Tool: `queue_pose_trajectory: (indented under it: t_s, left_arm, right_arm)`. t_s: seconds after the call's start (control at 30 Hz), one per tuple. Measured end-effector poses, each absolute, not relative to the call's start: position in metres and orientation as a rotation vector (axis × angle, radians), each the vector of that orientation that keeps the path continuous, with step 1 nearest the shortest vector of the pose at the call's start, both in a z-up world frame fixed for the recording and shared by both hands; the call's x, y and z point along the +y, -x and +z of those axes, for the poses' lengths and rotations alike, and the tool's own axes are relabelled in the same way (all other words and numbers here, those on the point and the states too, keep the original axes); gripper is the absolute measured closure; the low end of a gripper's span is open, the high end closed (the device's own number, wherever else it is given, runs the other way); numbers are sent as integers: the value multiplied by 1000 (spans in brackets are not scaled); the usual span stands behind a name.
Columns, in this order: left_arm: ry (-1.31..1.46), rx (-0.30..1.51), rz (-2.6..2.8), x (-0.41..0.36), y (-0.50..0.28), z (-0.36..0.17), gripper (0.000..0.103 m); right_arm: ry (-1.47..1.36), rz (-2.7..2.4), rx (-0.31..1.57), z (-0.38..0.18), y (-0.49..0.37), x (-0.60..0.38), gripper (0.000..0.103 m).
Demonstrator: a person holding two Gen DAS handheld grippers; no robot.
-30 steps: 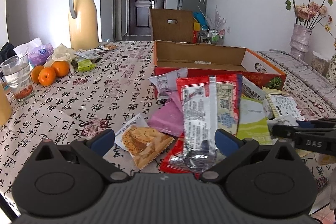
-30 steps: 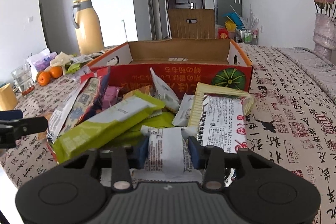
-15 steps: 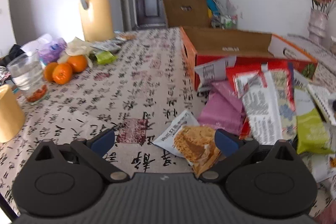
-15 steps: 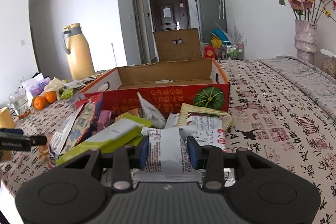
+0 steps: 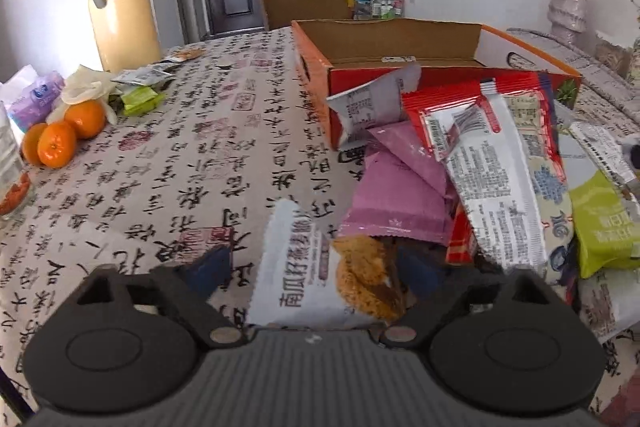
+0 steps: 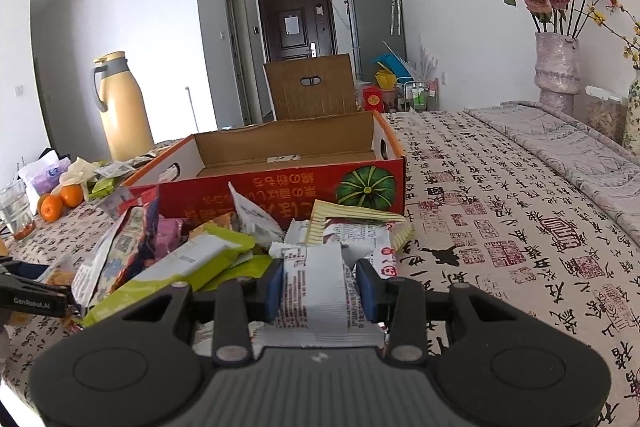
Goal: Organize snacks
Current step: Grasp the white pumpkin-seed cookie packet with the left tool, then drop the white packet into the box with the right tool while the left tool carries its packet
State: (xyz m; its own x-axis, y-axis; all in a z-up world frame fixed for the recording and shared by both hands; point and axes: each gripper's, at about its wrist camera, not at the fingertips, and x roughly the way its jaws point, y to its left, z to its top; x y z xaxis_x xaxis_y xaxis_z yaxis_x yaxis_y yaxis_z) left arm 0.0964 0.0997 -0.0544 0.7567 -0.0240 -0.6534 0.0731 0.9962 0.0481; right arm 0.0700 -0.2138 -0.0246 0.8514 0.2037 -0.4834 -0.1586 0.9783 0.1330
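Left gripper (image 5: 316, 271) now dropped, jaws spread around cookie packet (image 5: 320, 275); right gripper (image 6: 320, 283) lifted, clamping white wrapper (image 6: 316, 291), box-bound.

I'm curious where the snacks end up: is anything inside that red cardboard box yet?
The red cardboard box shows bare brown floor and walls, with one small white label on the back wall. No snacks show inside. Its front wall hides the nearest strip of floor, so that part cannot be checked.

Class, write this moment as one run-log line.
left gripper: open around cookie packet | right gripper: shut on white packet | box: no snacks visible inside
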Motion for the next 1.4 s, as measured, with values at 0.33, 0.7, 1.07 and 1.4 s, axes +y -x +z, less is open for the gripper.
queue_pose_trajectory:
  t_s: [0.33, 0.7, 1.07, 1.4]
  left_arm:
    - [-23, 697, -59, 100, -85, -51, 65]
    - [23, 670, -34, 98, -71, -41, 85]
    - [27, 574, -15, 91, -68, -6, 85]
    - [58, 439, -37, 66, -102, 41, 85]
  right_arm:
    - [-93, 203, 531, -28, -72, -212, 65]
    - [-113, 221, 515, -26, -65, -217, 65]
    - [-120, 232, 477, -16, -64, -220, 65]
    - [-98, 237, 409, 7, -101, -216, 65]
